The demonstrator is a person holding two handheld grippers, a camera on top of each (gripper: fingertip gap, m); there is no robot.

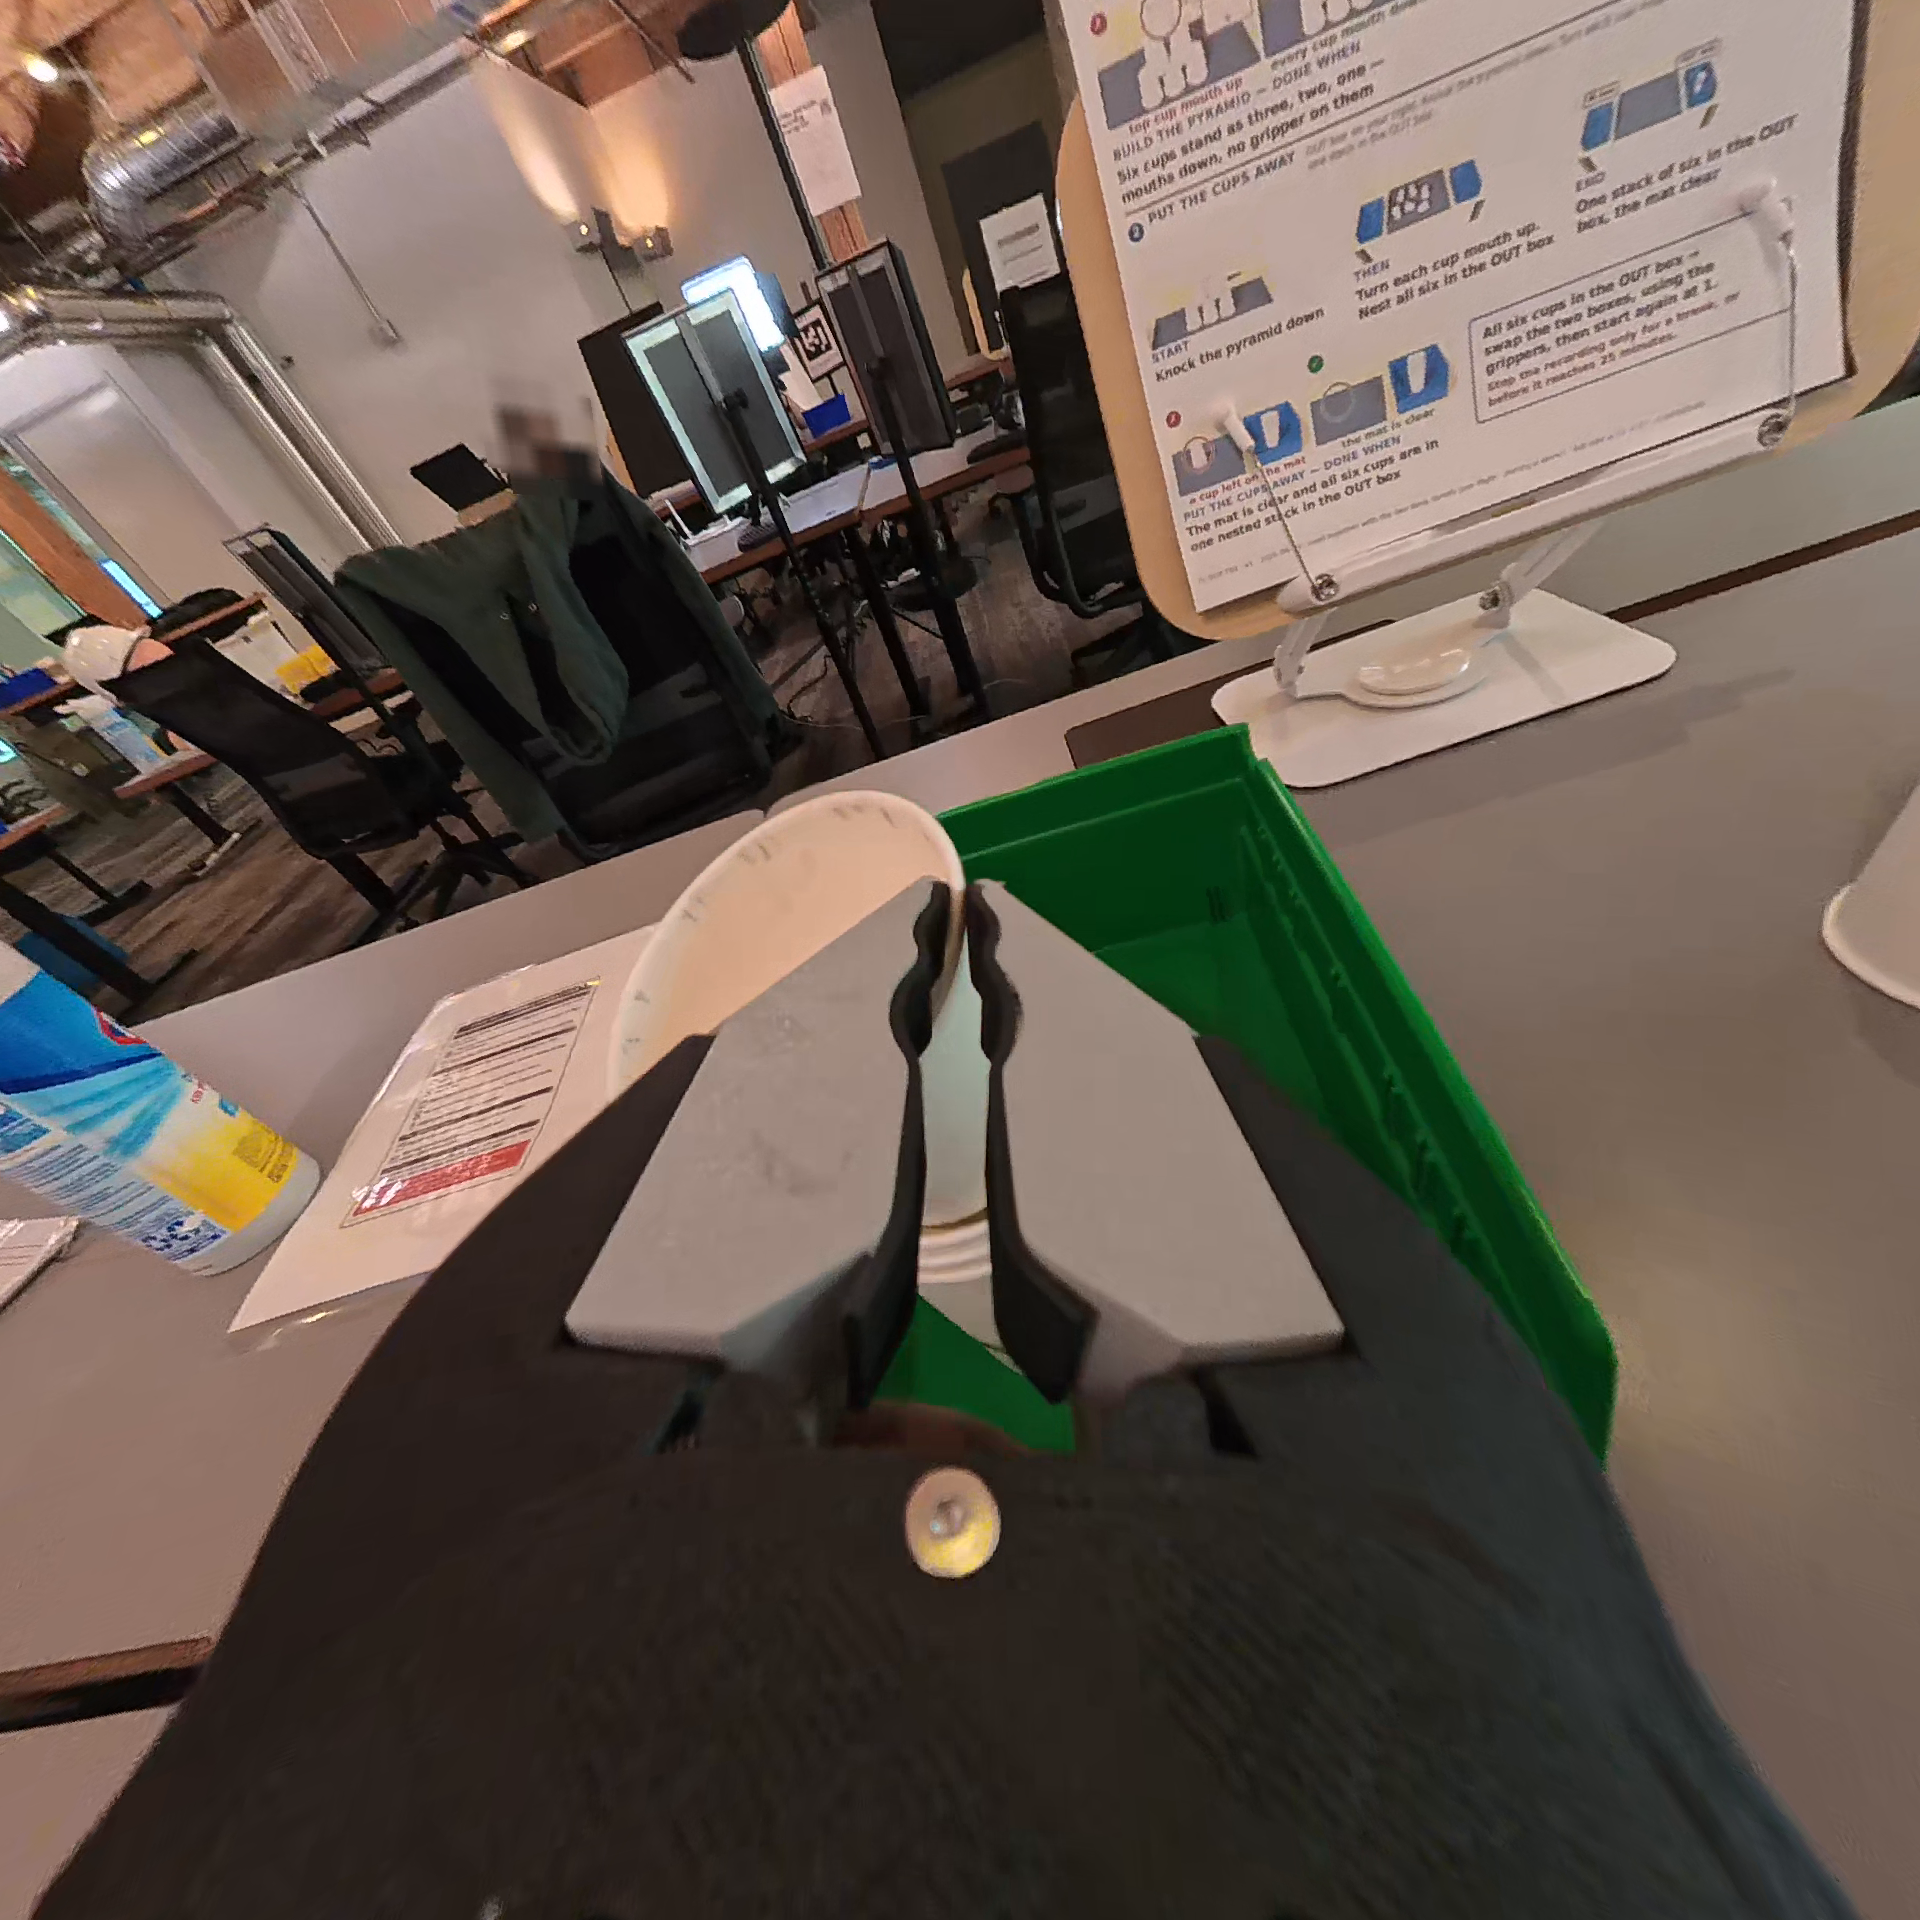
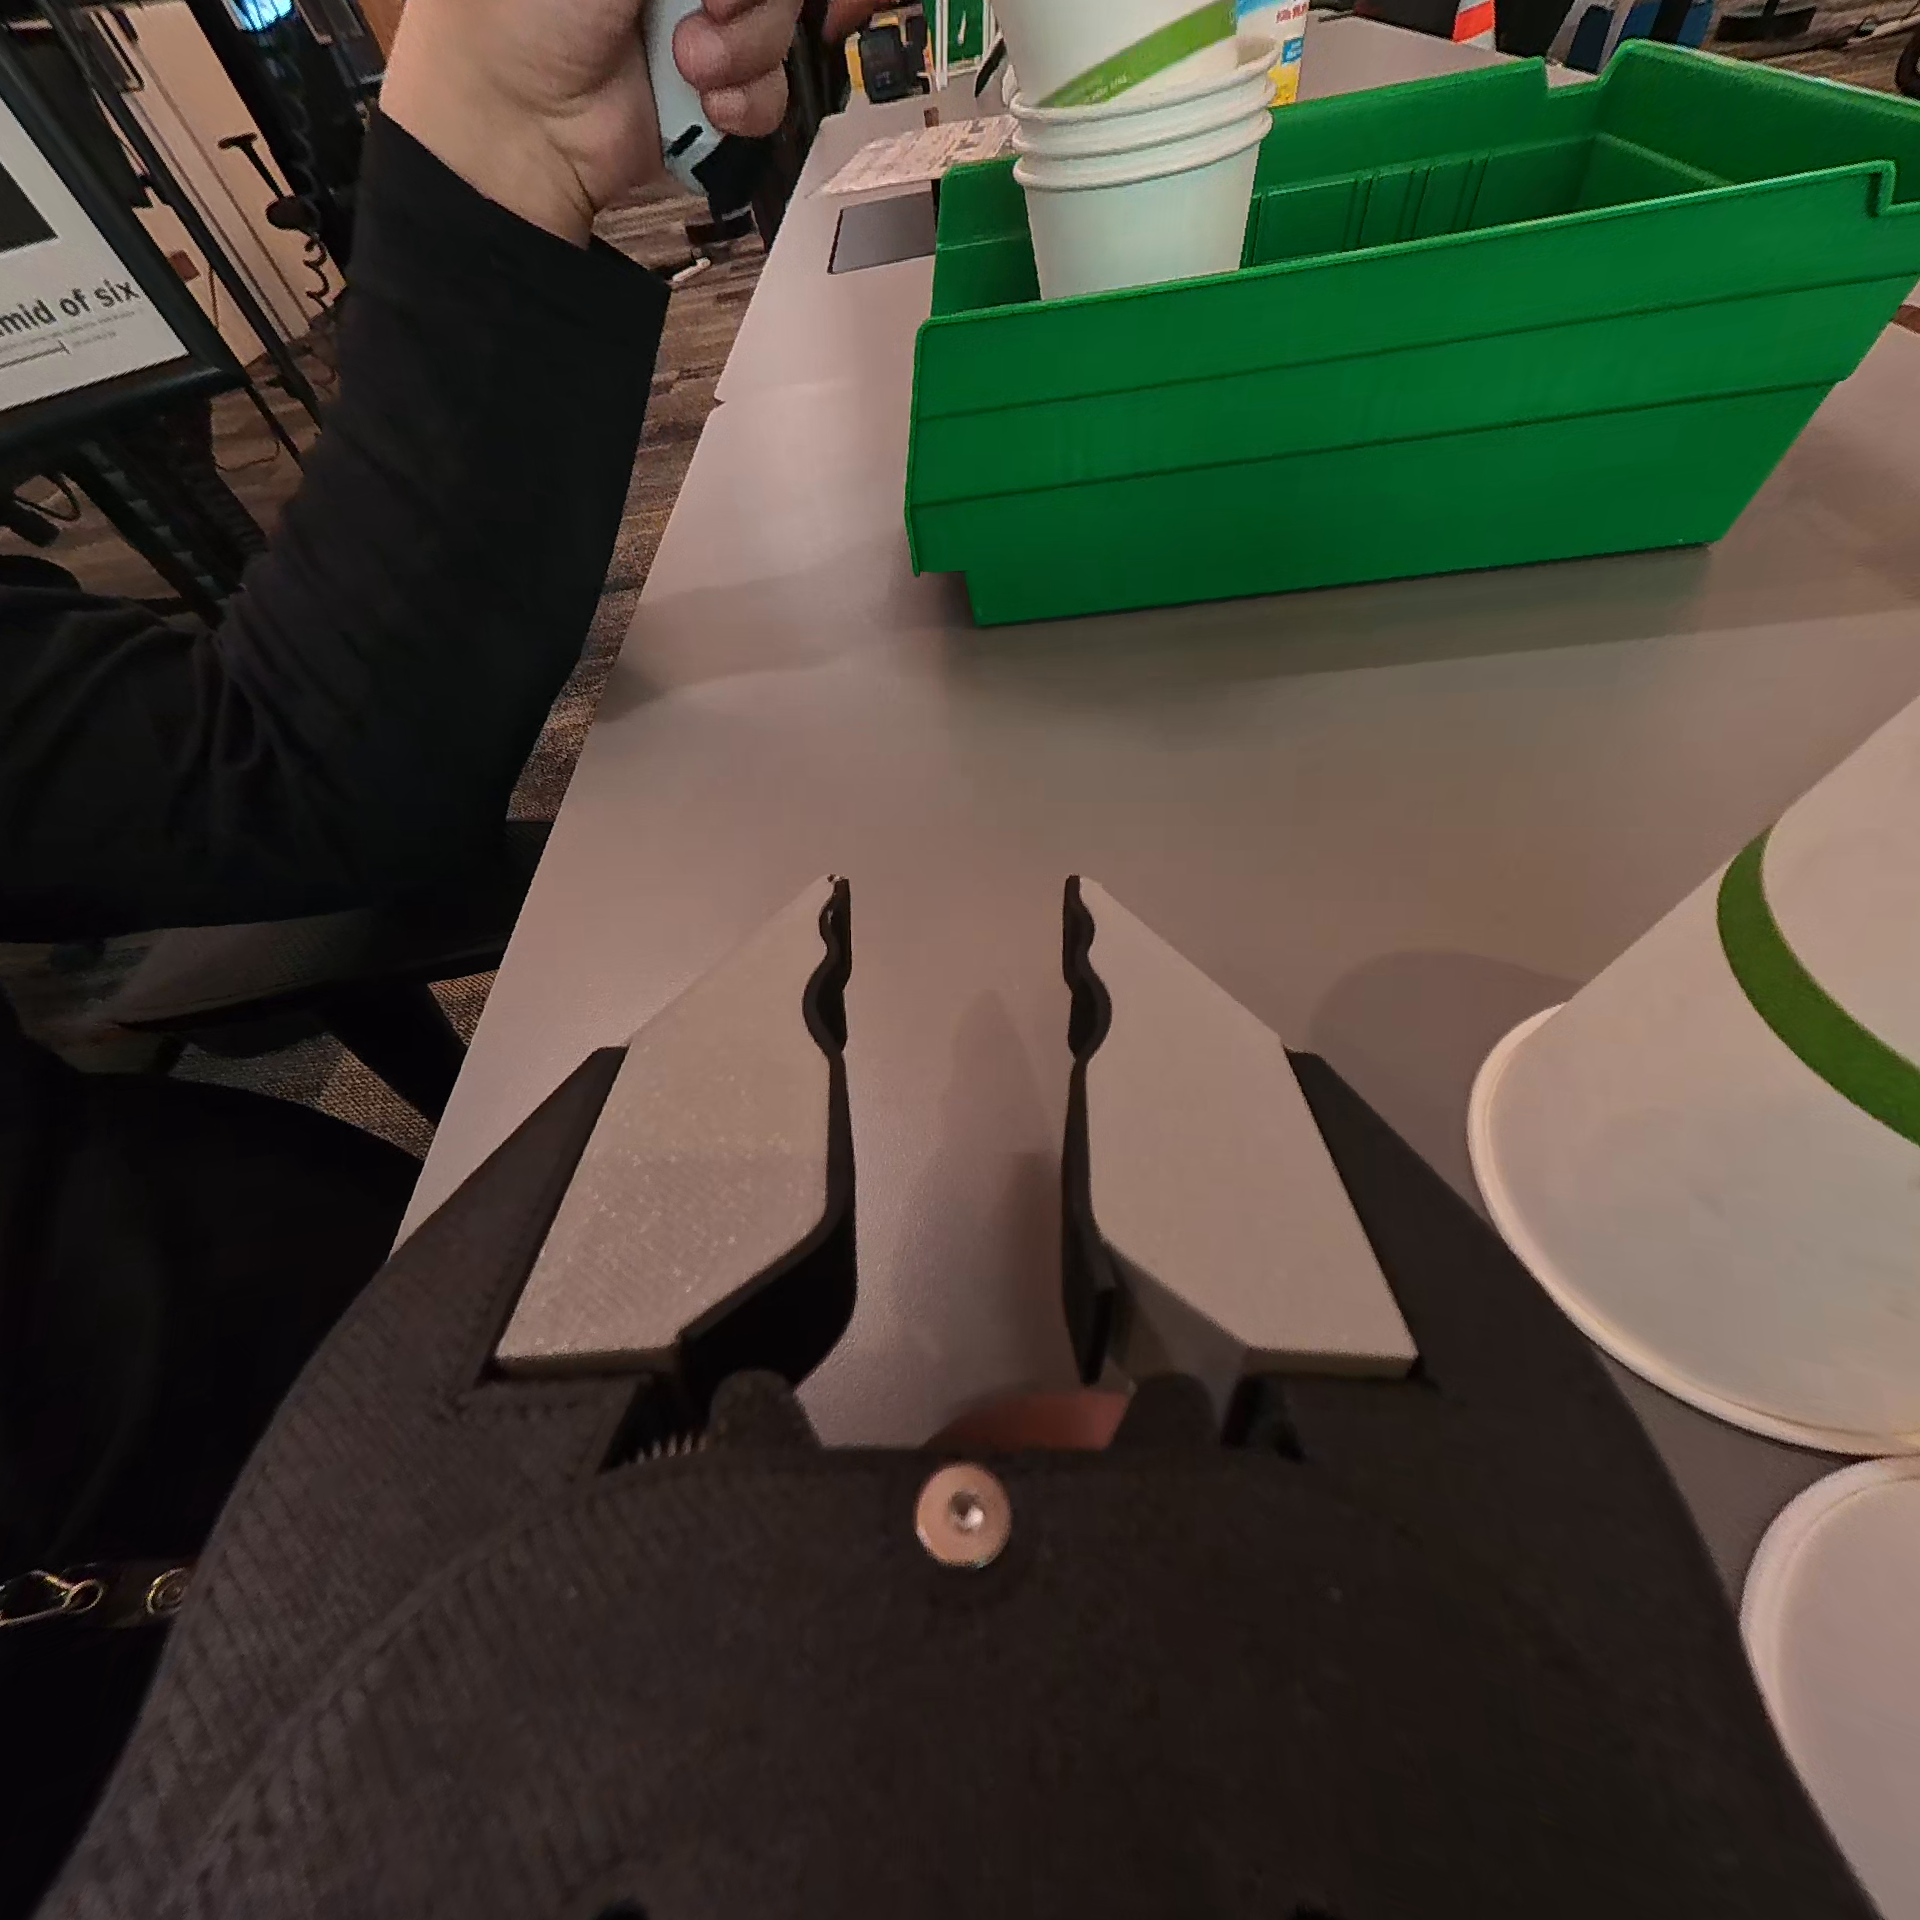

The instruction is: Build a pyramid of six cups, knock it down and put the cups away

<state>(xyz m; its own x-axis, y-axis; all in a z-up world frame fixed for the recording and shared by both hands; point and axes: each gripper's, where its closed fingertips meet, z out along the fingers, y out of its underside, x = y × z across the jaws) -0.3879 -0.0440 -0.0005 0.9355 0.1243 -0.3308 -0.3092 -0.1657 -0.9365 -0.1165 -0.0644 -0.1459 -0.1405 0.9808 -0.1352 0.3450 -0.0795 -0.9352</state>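
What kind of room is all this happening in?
Most likely an open-plan office or lab. Behind the grey table stand rows of desks with monitors and office chairs, and exposed ducts run under the ceiling.

Each hand-held gripper (image 2: pixel 958 894) has a textured black body, a silver screw (image 2: pixel 962 1514) at its centre, and grey wedge fingers (image 2: pixel 717 1143) with wavy black pads (image 2: pixel 831 966). The person's sleeve (image 2: pixel 416 540) is black.

Two grippers are showing: the left gripper (image 1: pixel 961 914) and the right gripper (image 2: pixel 956 935). One green bin (image 2: pixel 1351 436) is standing on one table (image 2: pixel 935 748). Two loose cups (image 2: pixel 1714 1195) (image 2: pixel 1860 1662) are sitting apart from one nested stack (image 2: pixel 1143 197); its count I cannot tell.
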